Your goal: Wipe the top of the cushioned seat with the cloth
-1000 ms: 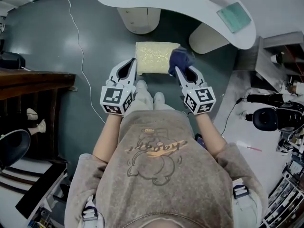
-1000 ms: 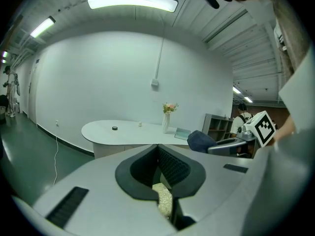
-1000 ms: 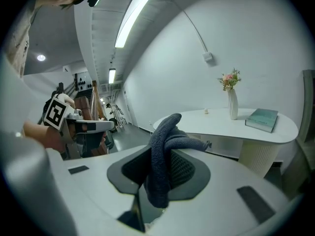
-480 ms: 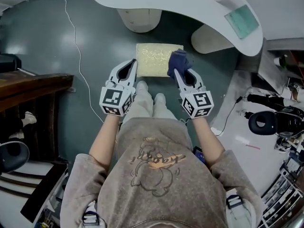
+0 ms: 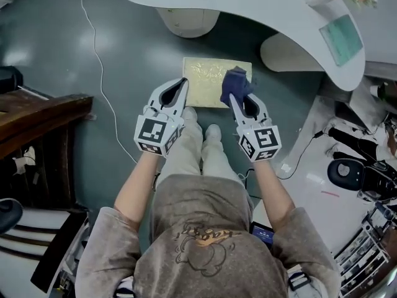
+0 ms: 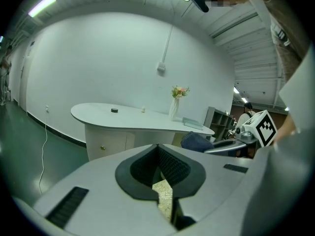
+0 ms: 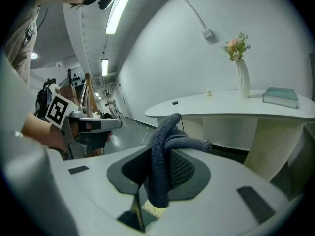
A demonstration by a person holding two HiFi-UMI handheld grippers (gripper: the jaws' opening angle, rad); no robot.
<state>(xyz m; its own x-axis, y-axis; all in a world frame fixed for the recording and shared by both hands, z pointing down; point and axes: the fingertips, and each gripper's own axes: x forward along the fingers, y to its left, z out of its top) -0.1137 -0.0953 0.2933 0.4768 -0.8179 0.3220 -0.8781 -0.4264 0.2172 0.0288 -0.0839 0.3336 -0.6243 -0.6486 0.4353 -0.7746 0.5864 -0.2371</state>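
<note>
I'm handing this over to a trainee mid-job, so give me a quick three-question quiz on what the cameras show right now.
1. True or false: the left gripper holds the cloth.
2. The cloth is: A white, B dark blue, C red.
3. Fill in: in the head view, the cloth shows over the ___ side of the cushioned seat.
Key: 1 false; 2 B; 3 right.

The cloth [image 5: 236, 82] and the right tool [image 5: 239, 99] cover the cushioned seat's [image 5: 208, 79] right corner. The left tool [image 5: 179, 85] hides its near left edge. Between each tool's jaws only a thin bit of seat shows. A tiny dark thing [image 6: 114, 110] on the white surface [image 6: 147, 122] is too small to tell.
</note>
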